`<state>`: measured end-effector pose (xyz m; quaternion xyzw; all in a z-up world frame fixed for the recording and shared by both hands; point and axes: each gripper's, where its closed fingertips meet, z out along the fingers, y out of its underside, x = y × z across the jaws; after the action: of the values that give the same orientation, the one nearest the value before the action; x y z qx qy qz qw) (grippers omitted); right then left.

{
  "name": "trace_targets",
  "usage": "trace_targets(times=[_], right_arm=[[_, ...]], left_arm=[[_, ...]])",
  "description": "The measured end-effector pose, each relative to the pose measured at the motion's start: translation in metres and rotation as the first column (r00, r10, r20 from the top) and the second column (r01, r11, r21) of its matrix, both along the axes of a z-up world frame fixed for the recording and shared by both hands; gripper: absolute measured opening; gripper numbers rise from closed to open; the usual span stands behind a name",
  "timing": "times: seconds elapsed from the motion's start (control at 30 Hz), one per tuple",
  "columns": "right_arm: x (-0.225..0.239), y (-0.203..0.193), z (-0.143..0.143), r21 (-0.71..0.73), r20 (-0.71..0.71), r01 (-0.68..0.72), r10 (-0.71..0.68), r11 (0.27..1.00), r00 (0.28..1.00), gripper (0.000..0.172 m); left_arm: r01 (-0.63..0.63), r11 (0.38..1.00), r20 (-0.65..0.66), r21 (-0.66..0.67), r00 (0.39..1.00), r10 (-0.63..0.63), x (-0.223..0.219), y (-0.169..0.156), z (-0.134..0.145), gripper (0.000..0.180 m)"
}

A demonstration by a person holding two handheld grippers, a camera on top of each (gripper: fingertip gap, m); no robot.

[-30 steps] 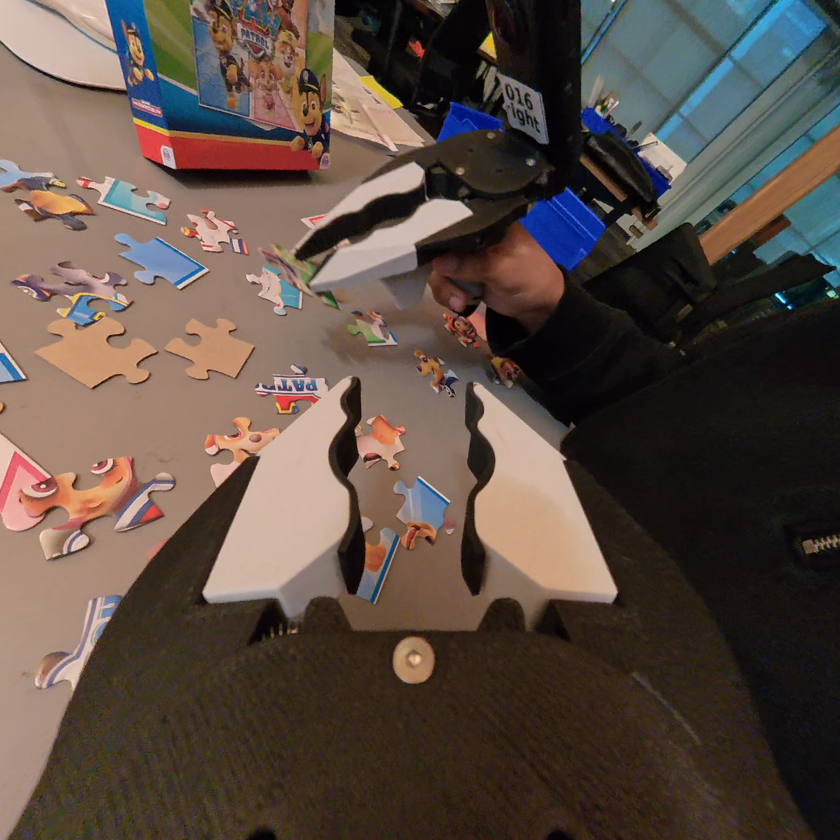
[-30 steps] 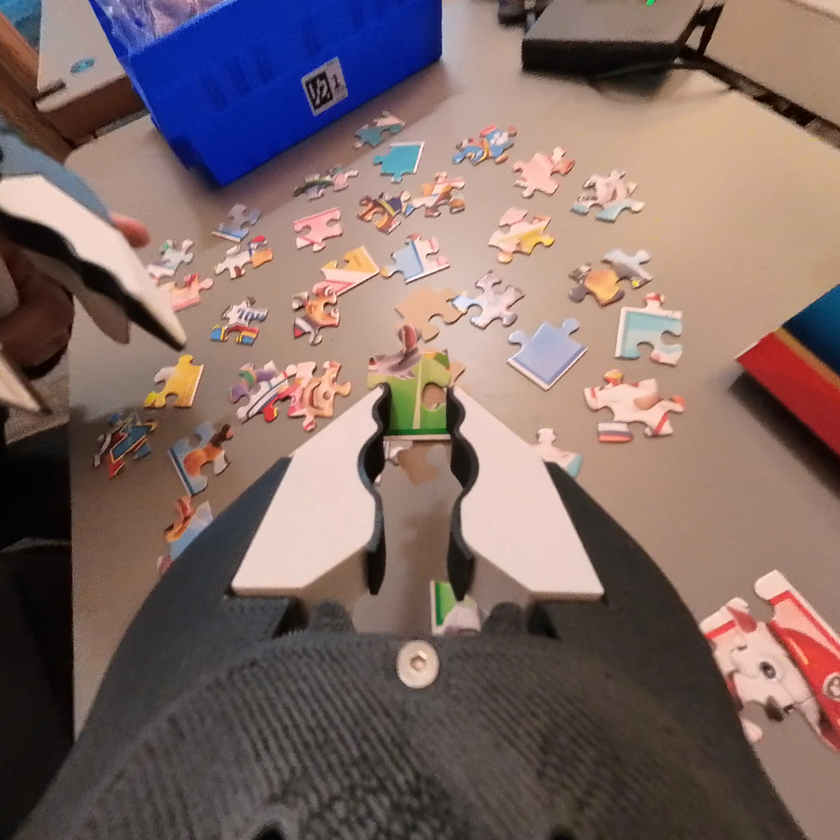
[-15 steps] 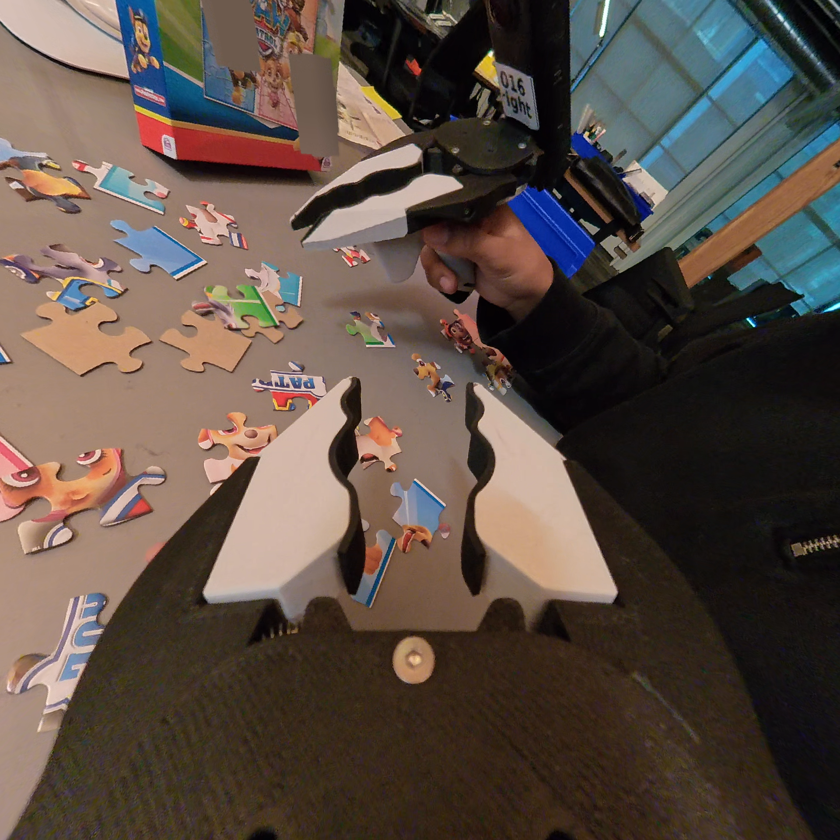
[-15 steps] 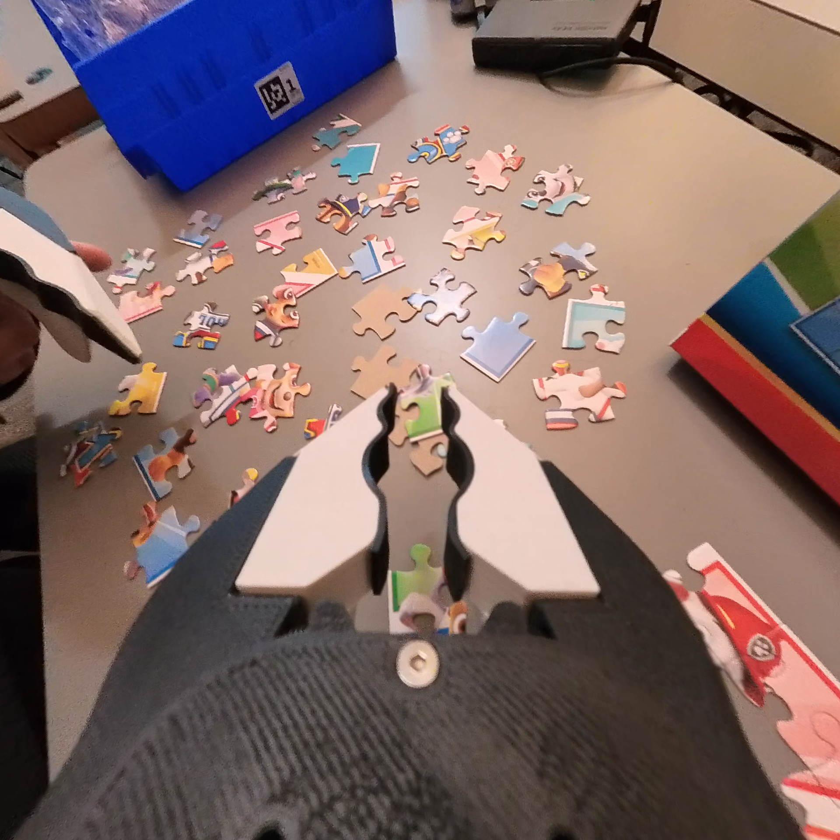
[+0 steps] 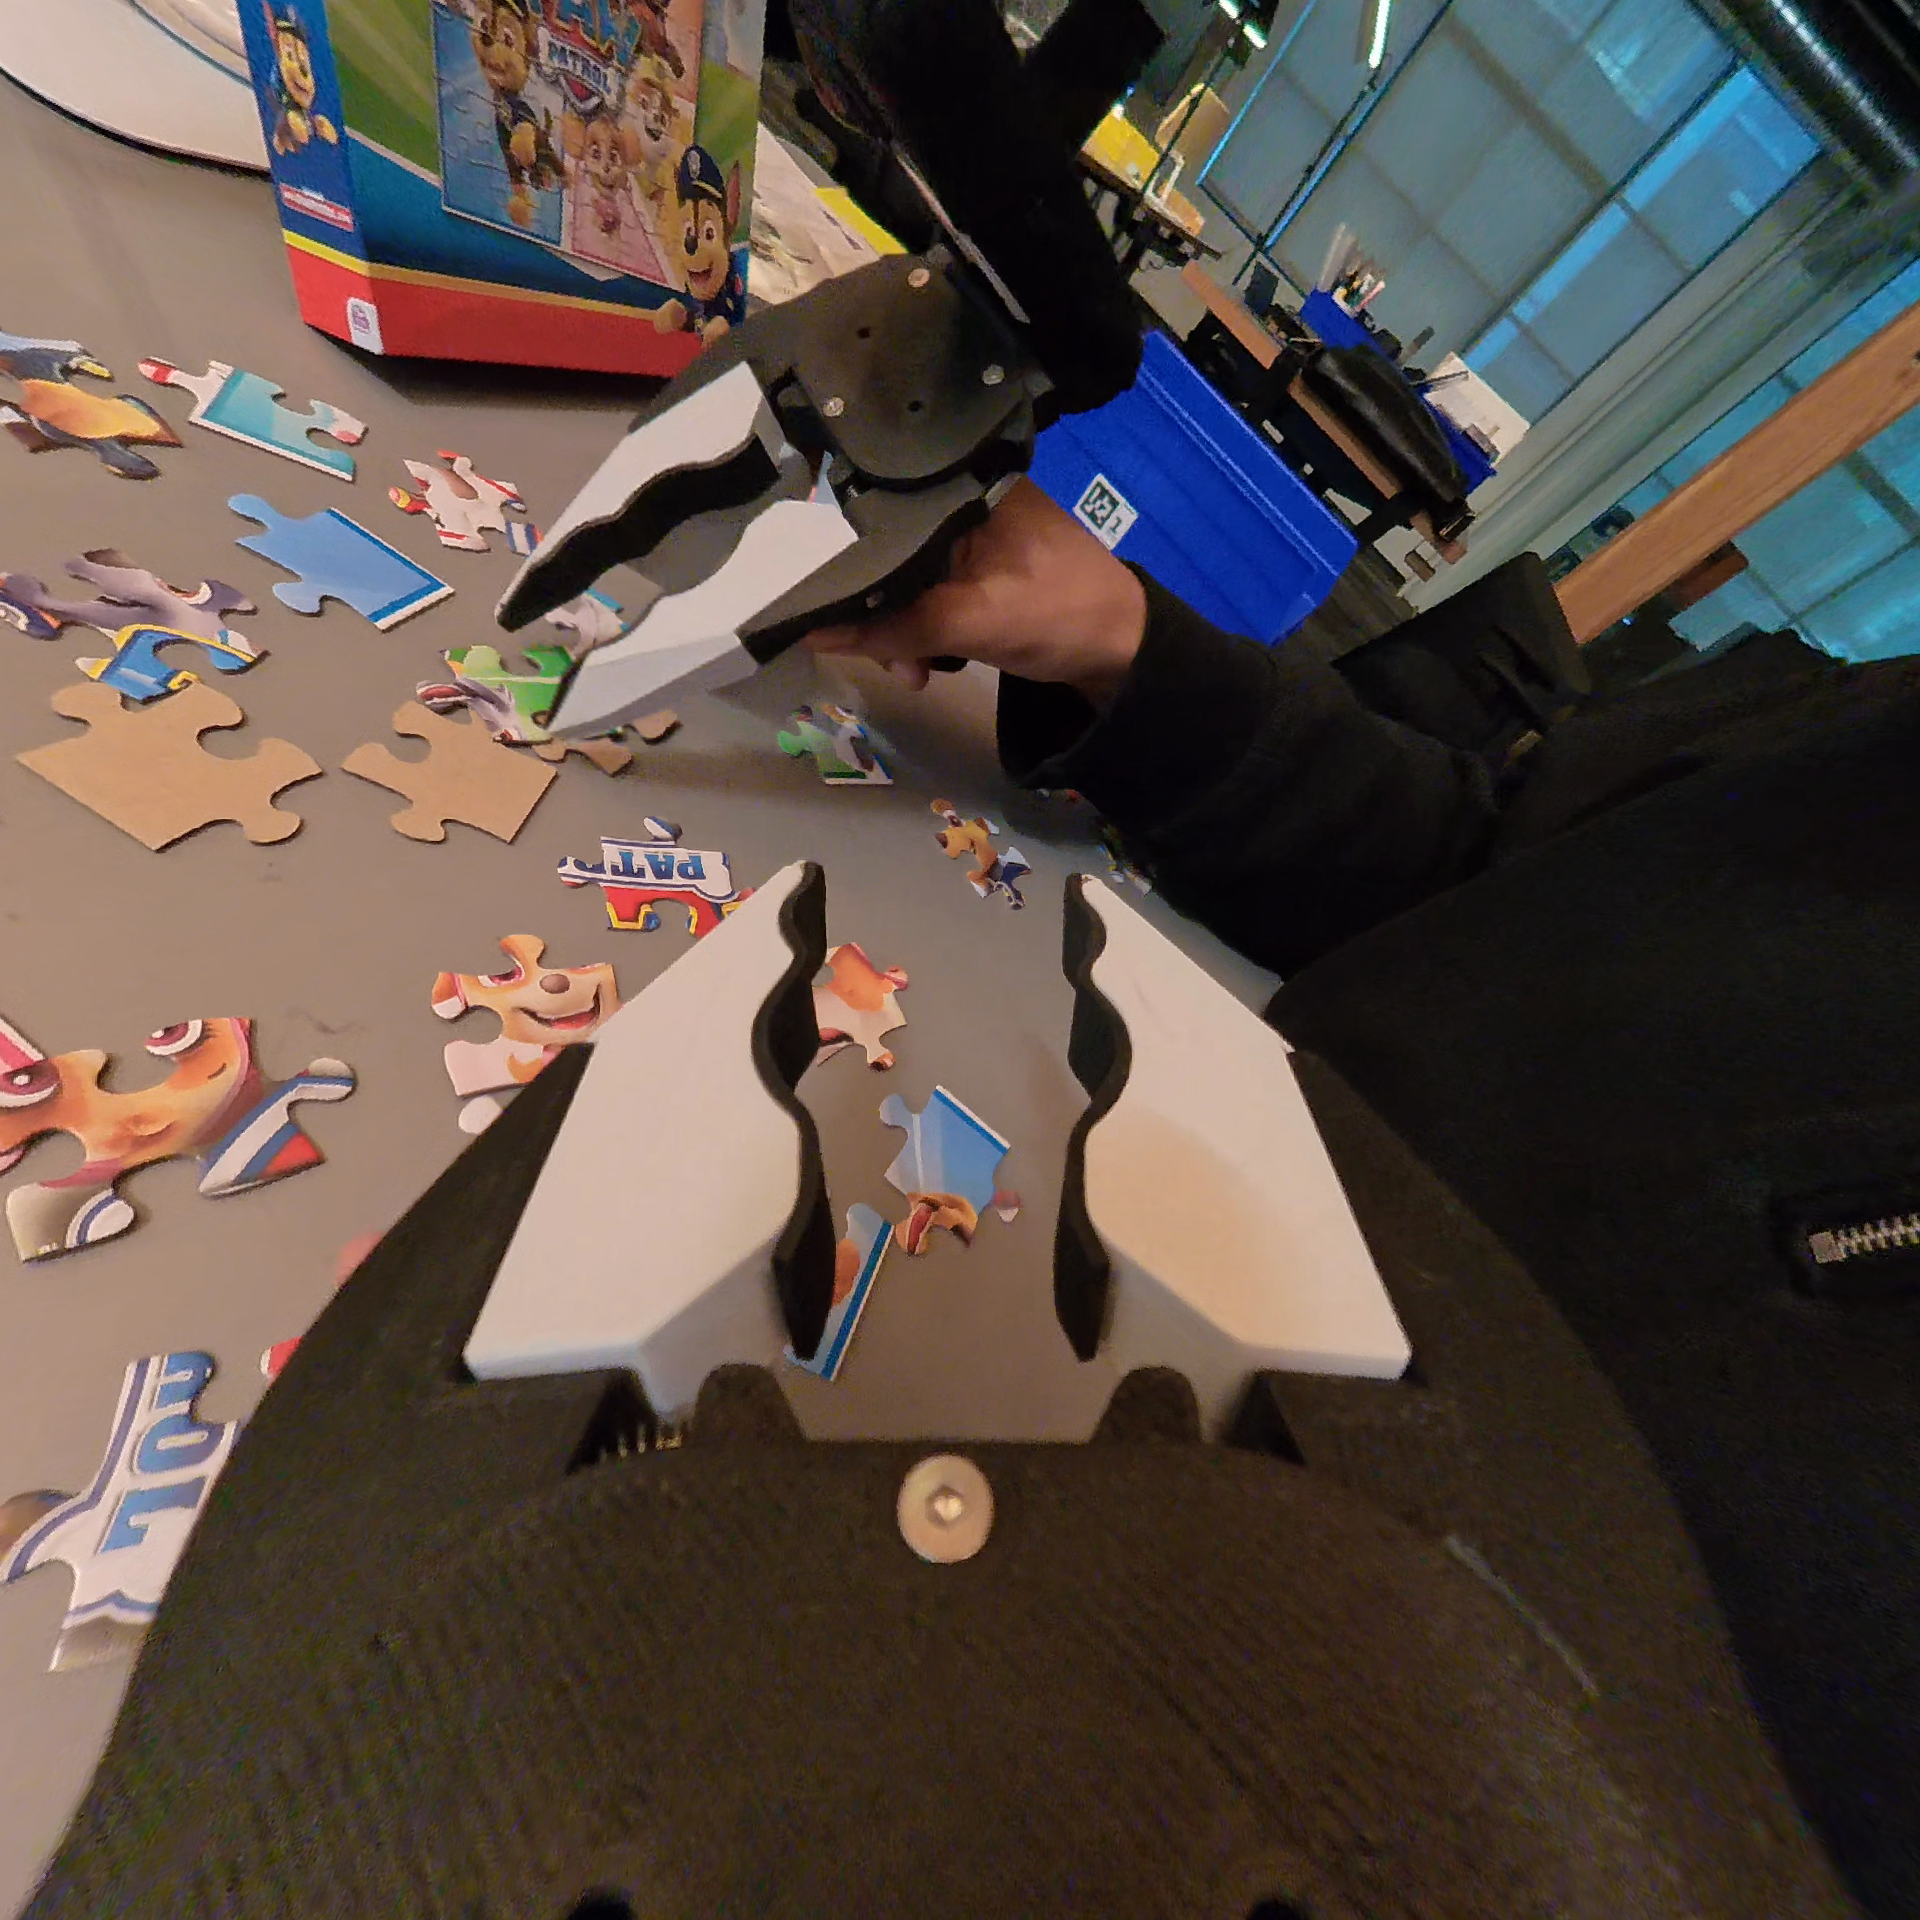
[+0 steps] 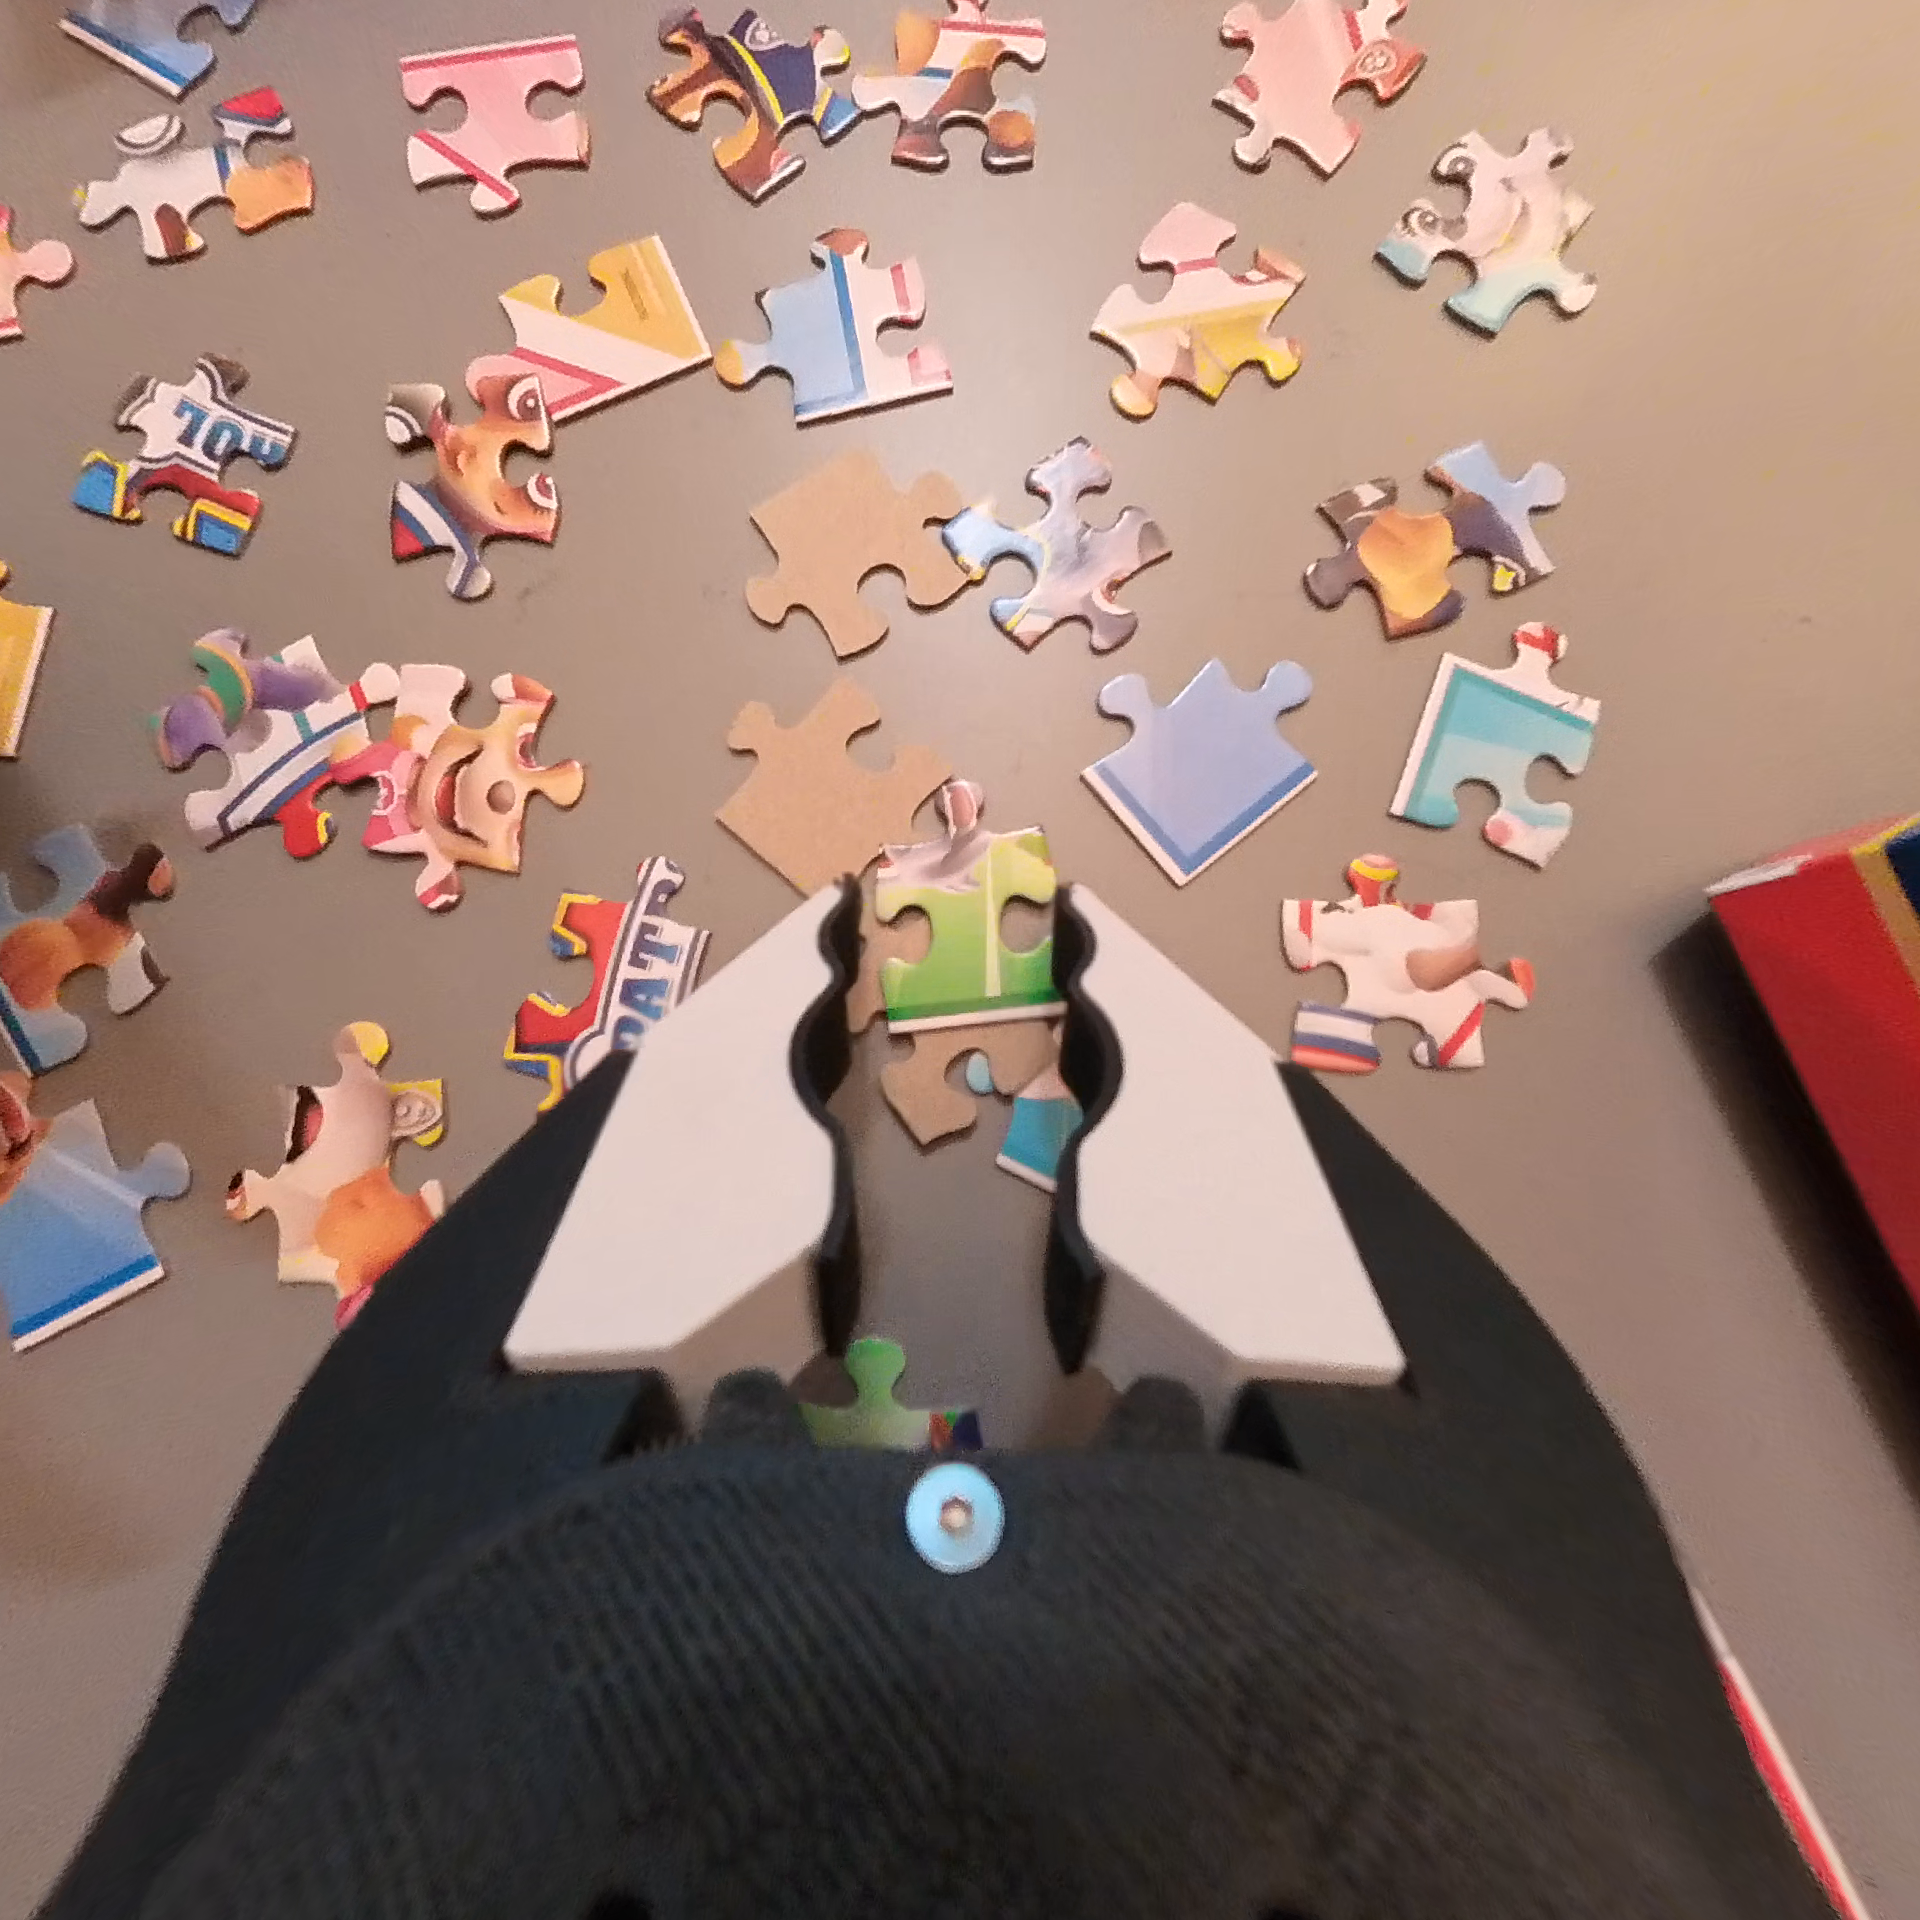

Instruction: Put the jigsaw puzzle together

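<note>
My right gripper [image 6: 956,904] is low over the grey table [image 6: 1662,312], jaws open. A green puzzle piece [image 6: 971,935] lies flat between its fingertips on face-down brown pieces [image 6: 935,1081]. A gap shows between the left pad and the piece. The left wrist view shows this gripper [image 5: 535,670] open, its lower fingertip at the green piece [image 5: 509,675]. My left gripper [image 5: 940,894] is open and empty, held above loose pieces, including a blue-and-white one [image 5: 945,1153].
Many picture pieces are scattered over the table, with two larger face-down brown ones [image 6: 821,779] just ahead. The puzzle box [image 5: 520,187] stands at the back and shows as a red edge [image 6: 1829,1018] on the right. A blue bin [image 5: 1184,520] sits behind the person's hand.
A second ago my right gripper held the green piece in the air. It let it go onto the brown pieces, lifted, and has now come down with jaws wider around it. Left gripper unchanged.
</note>
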<state>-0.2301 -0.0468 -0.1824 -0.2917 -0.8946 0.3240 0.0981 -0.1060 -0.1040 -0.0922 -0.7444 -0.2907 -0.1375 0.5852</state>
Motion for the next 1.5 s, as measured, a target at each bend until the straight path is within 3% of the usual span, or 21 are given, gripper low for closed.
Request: trace_targets(times=[0.1, 0.13, 0.17, 0.43, 0.53, 0.63, 0.77, 0.97, 1.13, 1.3, 1.5], right_arm=[[0.001, -0.001, -0.006, 0.028, 0.024, -0.008, 0.007, 1.000, 1.000, 0.020], [0.002, -0.002, -0.006, 0.024, 0.030, -0.006, 0.005, 1.000, 1.000, 0.003], [0.002, -0.002, -0.006, 0.024, 0.031, -0.005, 0.004, 1.000, 1.000, 0.000], [0.000, 0.003, 0.024, -0.111, -0.007, 0.029, -0.030, 0.993, 1.000, 0.000], [0.000, 0.003, 0.009, -0.053, 0.029, 0.019, -0.017, 0.998, 0.999, 0.020], [0.001, 0.001, -0.008, 0.006, 0.041, 0.008, -0.008, 1.000, 0.999, 0.024], [0.002, -0.003, -0.008, -0.017, 0.055, 0.008, -0.007, 1.000, 0.998, 0.012], [0.002, 0.001, 0.012, -0.082, 0.021, 0.021, -0.020, 0.996, 1.000, 0.011], [0.014, 0.046, 0.040, -0.089, -0.016, 0.111, -0.113, 0.990, 0.993, 0.011], [0.032, 0.118, 0.020, 0.032, 0.005, 0.260, -0.260, 0.965, 0.965, 0.011], [0.037, 0.107, 0.011, 0.001, 0.029, 0.234, -0.234, 0.972, 0.972, 0.011]], left_arm=[[-0.010, 1.000, 0.015, 0.012, 1.000, 0.009, -0.001, -0.004, -0.001, 0.043], [-0.012, 1.000, 0.018, 0.016, 1.000, 0.012, -0.002, -0.005, -0.002, 0.043], [-0.014, 1.000, 0.020, 0.021, 1.000, 0.014, -0.003, -0.006, -0.001, 0.043], [-0.007, 1.000, 0.019, 0.031, 1.000, 0.006, -0.003, -0.005, -0.001, 0.043], [0.002, 0.999, 0.021, 0.035, 1.000, -0.002, -0.003, -0.002, -0.001, 0.043], [0.003, 1.000, 0.010, 0.027, 1.000, -0.004, -0.002, -0.002, 0.001, 0.043], [-0.009, 1.000, 0.012, 0.028, 1.000, 0.009, -0.003, -0.005, 0.000, 0.043], [-0.018, 0.999, 0.018, 0.036, 1.000, 0.017, -0.006, -0.007, 0.001, 0.043], [-0.011, 1.000, 0.015, 0.027, 1.000, 0.010, -0.005, -0.005, 0.000, 0.043], [-0.003, 0.999, 0.029, 0.050, 1.000, 0.001, -0.008, -0.003, -0.001, 0.043], [0.035, 0.998, 0.012, 0.057, 0.999, -0.036, -0.008, 0.012, 0.007, 0.042]])
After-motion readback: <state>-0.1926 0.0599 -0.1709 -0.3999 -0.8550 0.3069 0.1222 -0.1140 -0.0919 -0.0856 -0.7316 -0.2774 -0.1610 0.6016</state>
